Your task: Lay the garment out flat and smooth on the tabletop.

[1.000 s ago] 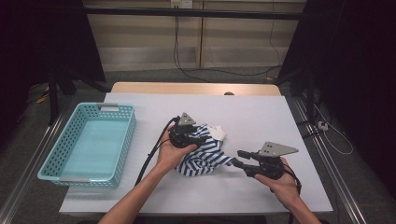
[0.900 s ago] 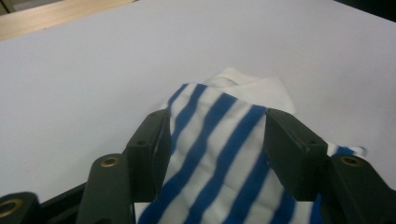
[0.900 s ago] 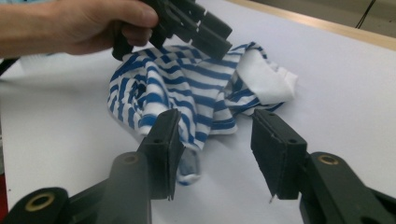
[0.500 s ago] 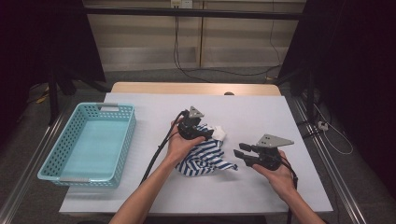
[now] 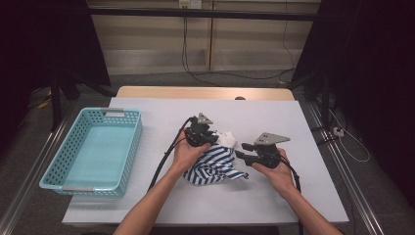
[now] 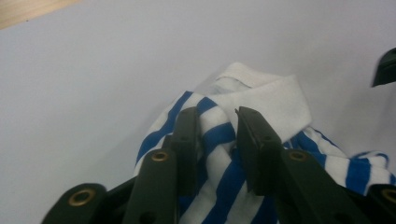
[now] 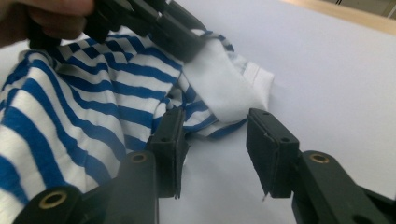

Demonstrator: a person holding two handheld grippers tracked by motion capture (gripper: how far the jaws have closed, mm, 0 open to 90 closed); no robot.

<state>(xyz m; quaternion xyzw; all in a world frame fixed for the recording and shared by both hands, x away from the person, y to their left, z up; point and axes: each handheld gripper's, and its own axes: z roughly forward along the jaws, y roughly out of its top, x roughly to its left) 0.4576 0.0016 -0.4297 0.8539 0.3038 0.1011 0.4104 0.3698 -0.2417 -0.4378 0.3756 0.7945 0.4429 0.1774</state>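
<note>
White table (image 5: 293, 196), left gripper (image 6: 217, 128) fingers just closing onto striped shirt (image 5: 215, 166); right gripper (image 7: 215, 135) fingers half-open, empty.

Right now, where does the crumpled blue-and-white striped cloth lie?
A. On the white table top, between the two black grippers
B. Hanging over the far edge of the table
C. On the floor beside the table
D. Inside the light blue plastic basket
A: the high view shows the striped cloth on the white table, between the left gripper and the right gripper, with the light blue basket apart at the left.
</note>
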